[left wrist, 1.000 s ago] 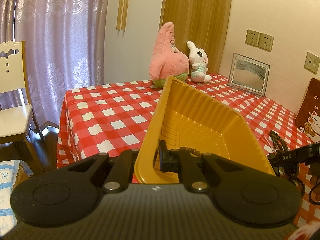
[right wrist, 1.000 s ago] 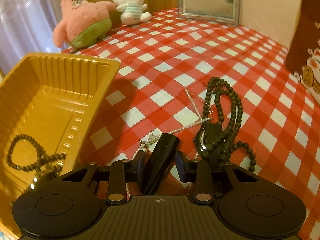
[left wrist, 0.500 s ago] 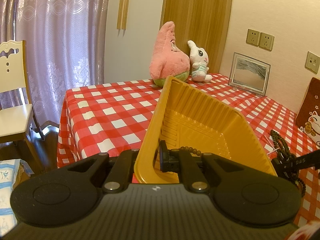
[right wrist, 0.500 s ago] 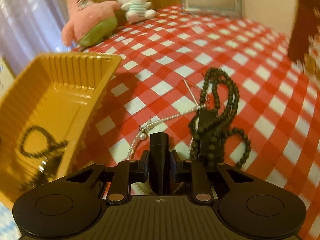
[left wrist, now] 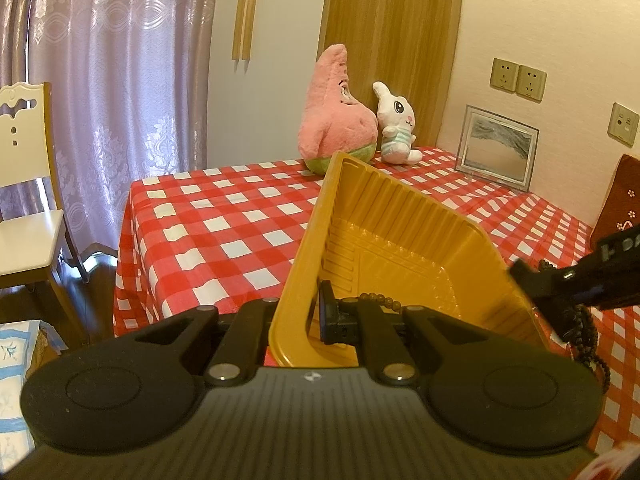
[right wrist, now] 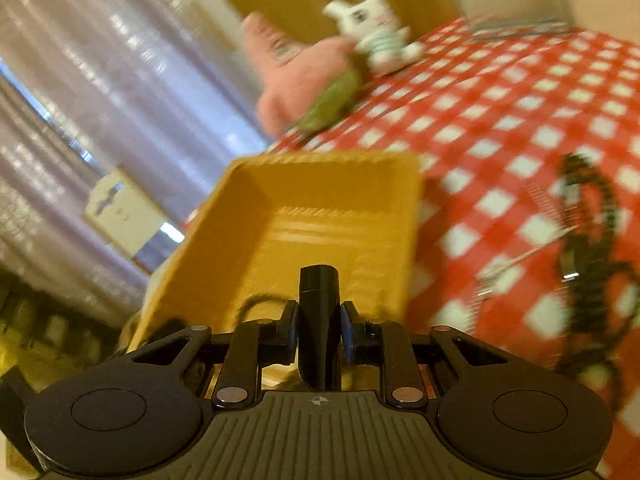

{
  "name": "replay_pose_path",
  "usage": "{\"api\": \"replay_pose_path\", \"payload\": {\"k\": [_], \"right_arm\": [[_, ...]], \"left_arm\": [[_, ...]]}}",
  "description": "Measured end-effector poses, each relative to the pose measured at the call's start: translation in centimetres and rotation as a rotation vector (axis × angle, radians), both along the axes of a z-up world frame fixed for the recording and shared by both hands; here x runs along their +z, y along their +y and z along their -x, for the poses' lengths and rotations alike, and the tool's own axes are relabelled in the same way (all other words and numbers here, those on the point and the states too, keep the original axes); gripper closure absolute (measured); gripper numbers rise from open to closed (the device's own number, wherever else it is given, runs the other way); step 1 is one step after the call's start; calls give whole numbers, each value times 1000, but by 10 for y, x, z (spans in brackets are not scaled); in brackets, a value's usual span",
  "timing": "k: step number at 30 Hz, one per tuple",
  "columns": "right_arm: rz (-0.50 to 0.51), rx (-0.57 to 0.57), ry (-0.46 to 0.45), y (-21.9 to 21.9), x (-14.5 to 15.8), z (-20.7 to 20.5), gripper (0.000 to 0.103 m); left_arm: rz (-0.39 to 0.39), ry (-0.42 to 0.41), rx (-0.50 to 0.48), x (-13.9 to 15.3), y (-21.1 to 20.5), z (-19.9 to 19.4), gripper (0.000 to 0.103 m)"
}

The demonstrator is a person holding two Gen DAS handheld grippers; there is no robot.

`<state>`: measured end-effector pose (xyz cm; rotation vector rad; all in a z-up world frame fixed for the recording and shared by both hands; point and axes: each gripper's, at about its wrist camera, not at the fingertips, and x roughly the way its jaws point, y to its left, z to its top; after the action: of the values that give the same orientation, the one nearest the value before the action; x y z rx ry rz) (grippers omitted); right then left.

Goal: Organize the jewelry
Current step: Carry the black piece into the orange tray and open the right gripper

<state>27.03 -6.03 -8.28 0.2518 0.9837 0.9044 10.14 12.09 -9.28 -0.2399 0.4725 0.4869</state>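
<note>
My left gripper (left wrist: 298, 320) is shut on the near rim of the yellow plastic tray (left wrist: 400, 240) and holds it tilted above the table. A brown bead bracelet (left wrist: 376, 298) lies in the tray's near end. My right gripper (right wrist: 319, 328) is shut on a black cylindrical object (right wrist: 319, 320) and holds it over the tray (right wrist: 320, 208); it also shows at the tray's right side in the left wrist view (left wrist: 560, 292). A dark bead necklace (right wrist: 592, 240) and a thin pearl chain (right wrist: 516, 260) lie on the checked cloth to the right.
The table has a red-and-white checked cloth (left wrist: 224, 220). A pink star plush (left wrist: 336, 116), a white bunny plush (left wrist: 396, 128) and a framed sand picture (left wrist: 498, 148) stand at the back. A white chair (left wrist: 24, 200) stands left of the table.
My right gripper has swung left from above the necklace pile to over the tray, still holding the black object. The left gripper and tray have held steady.
</note>
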Motion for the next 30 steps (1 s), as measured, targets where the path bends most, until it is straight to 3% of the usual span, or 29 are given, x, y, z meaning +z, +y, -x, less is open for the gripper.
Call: {"api": "replay_pose_path", "payload": {"k": [7, 13, 17, 23, 30], "right_arm": [[51, 110, 20, 47, -23, 15, 81], [75, 155, 32, 59, -37, 20, 79], [34, 144, -17, 47, -25, 23, 62], [-6, 61, -120, 5, -1, 20, 62], [140, -102, -164, -50, -13, -21, 62]], "left_arm": [[0, -2, -2, 1, -1, 0, 96], [0, -4, -4, 3, -3, 0, 97], [1, -3, 0, 3, -3, 0, 97], [4, -1, 2, 2, -2, 0, 96], [3, 1, 2, 2, -2, 0, 96]]}}
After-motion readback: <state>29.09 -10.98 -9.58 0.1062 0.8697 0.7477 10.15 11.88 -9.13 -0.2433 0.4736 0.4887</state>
